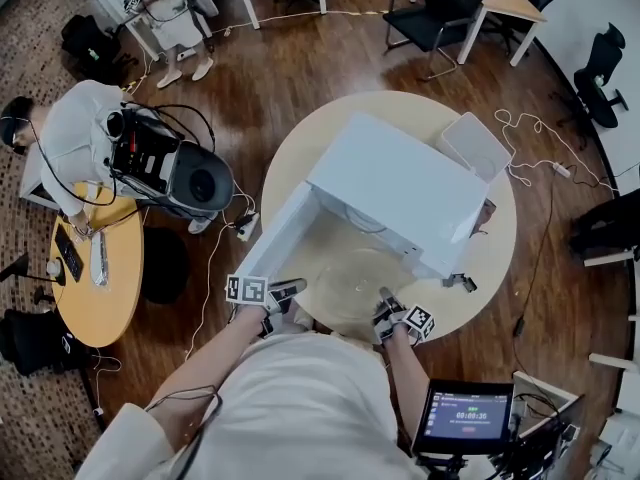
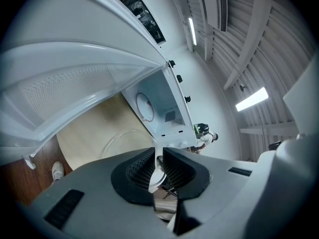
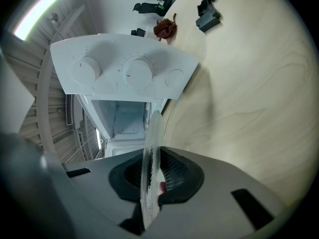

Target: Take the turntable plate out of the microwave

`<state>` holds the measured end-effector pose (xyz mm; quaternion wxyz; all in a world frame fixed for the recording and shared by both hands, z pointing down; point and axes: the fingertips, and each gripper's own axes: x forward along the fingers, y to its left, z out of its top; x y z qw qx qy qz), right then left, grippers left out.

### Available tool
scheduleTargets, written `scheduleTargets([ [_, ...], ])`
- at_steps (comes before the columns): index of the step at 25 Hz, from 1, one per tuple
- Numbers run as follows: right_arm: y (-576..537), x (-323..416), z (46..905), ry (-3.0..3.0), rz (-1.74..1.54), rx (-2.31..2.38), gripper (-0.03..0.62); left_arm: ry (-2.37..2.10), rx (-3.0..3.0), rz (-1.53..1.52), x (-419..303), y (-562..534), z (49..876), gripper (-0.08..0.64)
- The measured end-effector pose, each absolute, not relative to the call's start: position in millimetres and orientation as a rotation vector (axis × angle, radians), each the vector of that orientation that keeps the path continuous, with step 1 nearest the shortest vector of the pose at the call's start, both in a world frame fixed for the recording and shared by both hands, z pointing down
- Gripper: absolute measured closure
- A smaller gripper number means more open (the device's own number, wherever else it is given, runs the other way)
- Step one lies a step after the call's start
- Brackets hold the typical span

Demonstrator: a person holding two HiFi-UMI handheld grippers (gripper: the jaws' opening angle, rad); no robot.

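Note:
The white microwave (image 1: 390, 193) stands on a round pale table (image 1: 490, 258) with its door (image 1: 275, 233) swung open to the left. The clear glass turntable plate (image 1: 355, 283) hangs level just in front of the open cavity, held at two sides. My left gripper (image 1: 290, 290) is shut on its left rim and my right gripper (image 1: 384, 298) is shut on its right rim. In the left gripper view the jaws (image 2: 158, 158) pinch the glass edge (image 2: 157, 177). The right gripper view shows the plate (image 3: 149, 148) edge-on between the jaws (image 3: 152, 171), with the empty cavity (image 3: 124, 118) beyond.
A clear plastic bin (image 1: 475, 146) sits on the table behind the microwave, and a small black part (image 1: 461, 282) lies at its right front corner. A person sits at a small round table (image 1: 95, 298) to the left beside a camera rig (image 1: 170, 168). A tablet (image 1: 465, 416) stands at lower right.

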<state>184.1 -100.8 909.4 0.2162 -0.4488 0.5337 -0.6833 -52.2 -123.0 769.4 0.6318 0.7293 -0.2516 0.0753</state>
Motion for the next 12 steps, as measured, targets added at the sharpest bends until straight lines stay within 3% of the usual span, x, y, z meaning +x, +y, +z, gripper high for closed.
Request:
scheduleTargets([
  [12,-78,178,934,1.347,-2.002,-1.491,0.563,-0.579,1.637,0.134,-56,-116,773,0.523],
])
